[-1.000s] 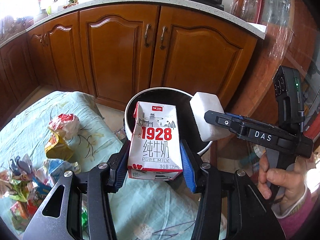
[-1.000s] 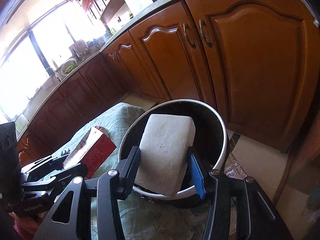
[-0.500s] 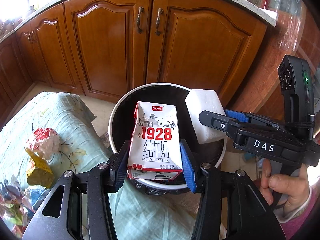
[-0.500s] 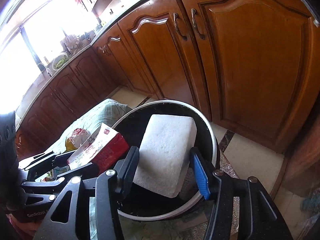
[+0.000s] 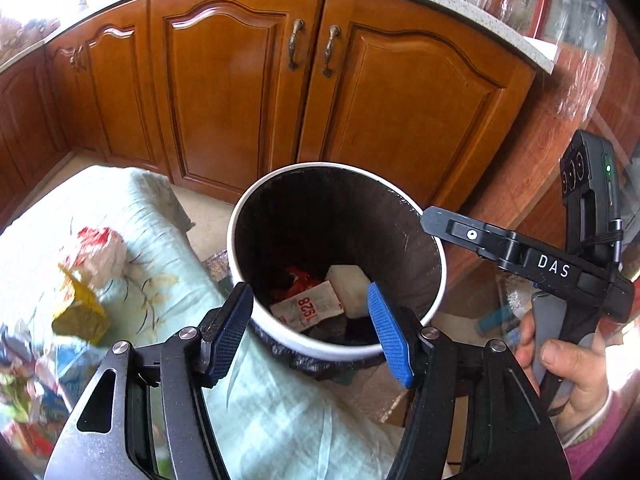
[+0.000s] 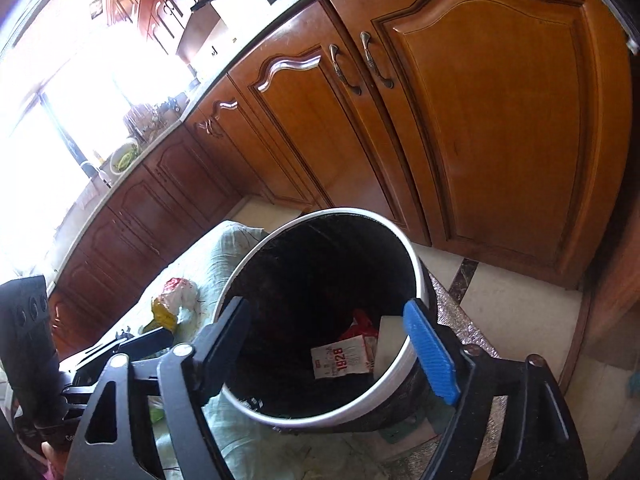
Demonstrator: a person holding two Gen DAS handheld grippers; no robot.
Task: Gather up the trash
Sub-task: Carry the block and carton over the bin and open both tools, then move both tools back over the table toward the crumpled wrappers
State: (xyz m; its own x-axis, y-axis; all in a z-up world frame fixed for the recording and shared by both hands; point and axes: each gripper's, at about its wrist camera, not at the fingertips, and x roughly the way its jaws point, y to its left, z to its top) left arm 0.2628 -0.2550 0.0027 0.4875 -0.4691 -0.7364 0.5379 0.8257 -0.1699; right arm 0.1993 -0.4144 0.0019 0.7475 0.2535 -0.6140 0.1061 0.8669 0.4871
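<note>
I've just opened both claws, left point(image 5: 310, 330) and right point(image 6: 326, 348), now spread and empty, so the milk carton point(image 5: 308, 308) and white block point(image 5: 350, 290) lie inside the bin point(image 5: 434, 248); table scraps point(image 5: 94, 254) remain.

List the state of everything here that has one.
Left tool: open, empty, jaws just opened.
Right tool: open, empty, jaws just opened.
Milk carton: lying in the bin.
Foam block: in the bin beside it.
Bin: upright, lined.
Cabinet doors: closed.
</note>
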